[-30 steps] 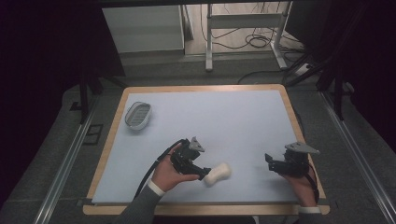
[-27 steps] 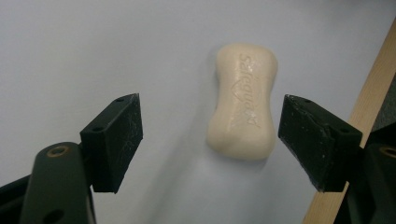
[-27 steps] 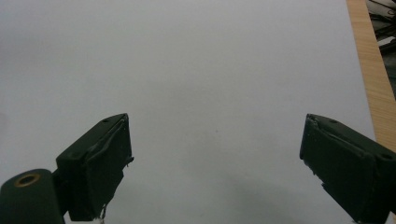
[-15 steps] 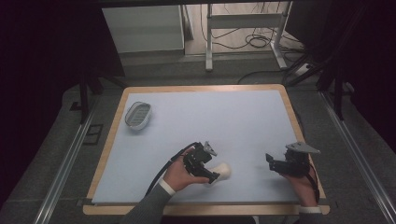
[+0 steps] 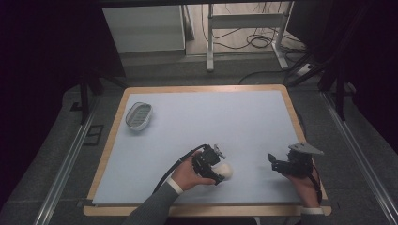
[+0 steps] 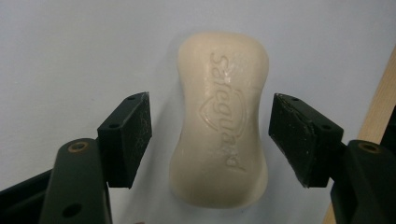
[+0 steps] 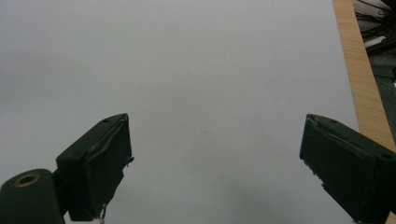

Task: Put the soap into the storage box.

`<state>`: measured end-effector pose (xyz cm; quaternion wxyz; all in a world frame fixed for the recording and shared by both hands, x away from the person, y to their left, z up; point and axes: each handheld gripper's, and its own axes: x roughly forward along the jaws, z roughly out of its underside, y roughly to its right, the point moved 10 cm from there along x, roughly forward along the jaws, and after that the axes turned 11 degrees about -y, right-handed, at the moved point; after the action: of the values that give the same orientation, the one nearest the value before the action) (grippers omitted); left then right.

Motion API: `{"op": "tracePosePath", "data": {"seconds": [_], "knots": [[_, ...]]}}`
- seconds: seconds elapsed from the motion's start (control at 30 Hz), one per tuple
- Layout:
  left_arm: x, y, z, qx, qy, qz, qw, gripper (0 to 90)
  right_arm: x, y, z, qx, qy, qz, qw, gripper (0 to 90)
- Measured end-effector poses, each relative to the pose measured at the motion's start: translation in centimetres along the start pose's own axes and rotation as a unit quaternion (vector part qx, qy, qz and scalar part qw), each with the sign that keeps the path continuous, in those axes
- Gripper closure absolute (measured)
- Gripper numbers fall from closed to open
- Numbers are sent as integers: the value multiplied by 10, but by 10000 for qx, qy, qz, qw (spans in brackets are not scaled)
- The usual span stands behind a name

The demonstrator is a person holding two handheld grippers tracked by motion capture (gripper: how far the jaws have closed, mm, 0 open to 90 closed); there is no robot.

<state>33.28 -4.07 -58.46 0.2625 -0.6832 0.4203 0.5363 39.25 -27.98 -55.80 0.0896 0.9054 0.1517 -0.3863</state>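
Soap bar [image 6: 219, 121] lies flat on the desk [image 5: 244, 122] near its front edge, and the left gripper [image 6: 210, 140] has it bracketed: jaws have just been closing, one on each long side, a gap showing on both, nothing gripped yet. This looks like the grasp step. Next, close squarely on the waist, then lift. Right gripper [image 7: 215, 163] hangs wide open over bare desk. Soap dish [image 5: 139, 115] waits far left, likely the destination.
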Motion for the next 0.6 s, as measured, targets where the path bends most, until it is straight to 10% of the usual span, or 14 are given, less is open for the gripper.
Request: {"op": "tracePosePath", "data": {"seconds": [0.6], "knots": [[13,4,1,137,-263,-160,9994,460,0,0,0,-49,-12,64,10000,89]]}}
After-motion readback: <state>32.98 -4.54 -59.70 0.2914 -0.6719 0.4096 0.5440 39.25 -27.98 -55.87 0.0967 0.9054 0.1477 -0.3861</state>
